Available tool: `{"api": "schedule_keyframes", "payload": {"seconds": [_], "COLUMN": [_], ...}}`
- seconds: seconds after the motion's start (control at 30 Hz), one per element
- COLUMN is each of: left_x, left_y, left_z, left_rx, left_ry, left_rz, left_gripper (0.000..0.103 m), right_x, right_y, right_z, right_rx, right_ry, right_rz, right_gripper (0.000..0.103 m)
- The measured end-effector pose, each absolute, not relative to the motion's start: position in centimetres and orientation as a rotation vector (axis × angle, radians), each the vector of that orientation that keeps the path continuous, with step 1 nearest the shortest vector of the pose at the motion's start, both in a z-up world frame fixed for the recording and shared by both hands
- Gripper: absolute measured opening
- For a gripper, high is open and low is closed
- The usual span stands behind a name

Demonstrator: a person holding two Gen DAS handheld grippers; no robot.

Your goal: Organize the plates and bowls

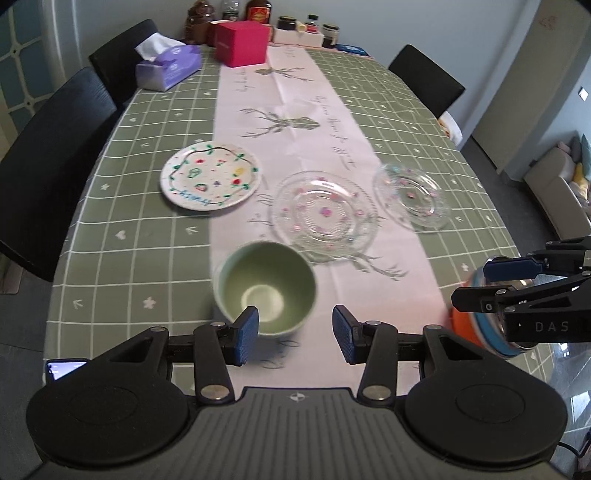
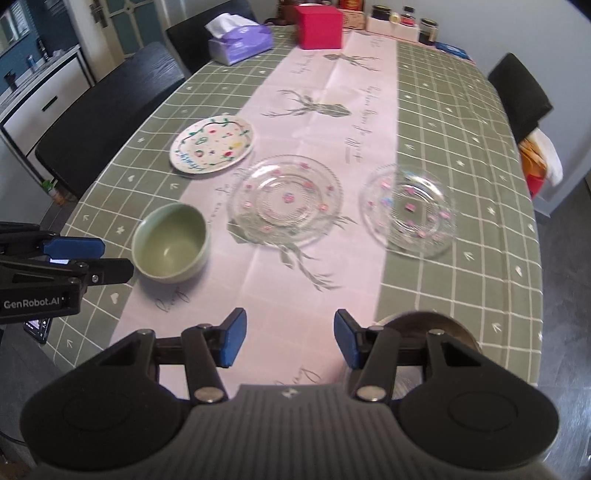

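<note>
A green bowl (image 1: 266, 286) (image 2: 170, 245) stands upright on the table near the front. My left gripper (image 1: 293, 336) is open and empty just behind it, its left pad by the bowl's near rim. A white painted plate (image 1: 210, 176) (image 2: 212, 144) lies further left. A large glass plate (image 1: 325, 214) (image 2: 284, 199) and a smaller glass plate (image 1: 412, 194) (image 2: 408, 210) lie to the right. My right gripper (image 2: 290, 341) is open and empty above the runner. An orange-and-blue bowl (image 1: 476, 325) with a metal inside (image 2: 424, 323) sits under the right gripper.
A purple tissue box (image 1: 168, 64) (image 2: 240, 38), a pink box (image 1: 242, 42) (image 2: 319, 26) and jars (image 1: 288, 24) stand at the far end. Black chairs (image 1: 48, 166) (image 2: 110, 110) line the left side, another (image 1: 424, 79) the right. A phone (image 1: 64, 369) lies at the near left edge.
</note>
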State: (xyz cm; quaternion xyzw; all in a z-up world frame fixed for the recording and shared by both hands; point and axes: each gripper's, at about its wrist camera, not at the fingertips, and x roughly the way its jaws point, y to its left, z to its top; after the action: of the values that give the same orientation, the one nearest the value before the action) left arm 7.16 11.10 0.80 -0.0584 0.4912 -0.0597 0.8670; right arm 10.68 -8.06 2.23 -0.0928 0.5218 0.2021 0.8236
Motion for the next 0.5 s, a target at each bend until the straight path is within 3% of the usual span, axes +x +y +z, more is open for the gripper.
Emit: {"api": "schedule_keyframes", "payload": {"seconds": [0.43, 0.5], "left_x": [9.1, 9.5], "left_y": [17.0, 17.0], "left_z": [-2.6, -3.4], "left_rx": [-0.208, -0.215], "left_ry": [1.035, 1.049], "left_rz": [-0.090, -0.100], "left_gripper": [0.052, 0.052], "right_x": [14.5, 15.0], "right_y": [-0.8, -0.1], "right_z": [-0.8, -1.6], "right_rx": [-0.198, -0.192], "right_ry": [1.153, 1.174], "right_rz": [0.497, 0.504], "right_gripper": [0.050, 0.044]}}
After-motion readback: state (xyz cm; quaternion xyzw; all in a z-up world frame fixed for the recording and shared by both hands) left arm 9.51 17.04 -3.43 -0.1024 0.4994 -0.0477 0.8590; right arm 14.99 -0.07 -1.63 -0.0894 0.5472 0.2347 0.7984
